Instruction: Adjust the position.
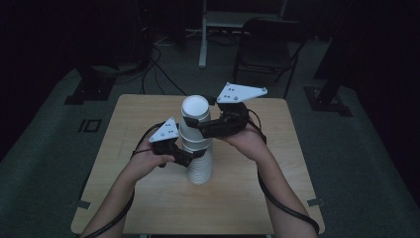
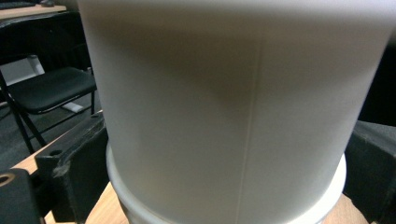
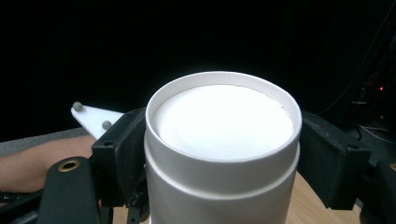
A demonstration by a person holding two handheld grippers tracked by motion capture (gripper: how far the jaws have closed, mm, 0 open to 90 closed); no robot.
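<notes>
Standing upside down at the middle of the wooden table [image 1: 148, 198], the stack of white paper cups [image 1: 199, 163] is the landmark for everything else. Left of the stack, the left gripper [image 1: 187, 156] reaches in at about mid-height; in the left gripper view its two black jaws sit against either side of a white cup wall [image 2: 224, 116], just above the rolled rim of the cup beneath, so they look clamped on the stack, holding the lower cups steady. At the top of the stack sits the top cup [image 1: 195, 115], its recessed base facing up. Right of the stack and higher than the left one, the right gripper [image 1: 202, 127] comes in level; in the right gripper view its jaws press on both flanks of the top cup [image 3: 223, 140] just under the base, closed on it. Beyond the stack, past the far table edge, a folding chair [image 1: 267, 49] stands on the dark floor.

As a judgement, the work is pulling the top cup off the nested stack. The grips are both made; the top cup appears partly raised, yet it is not free. Left to do: lift it clear and set it down beside the stack
</notes>
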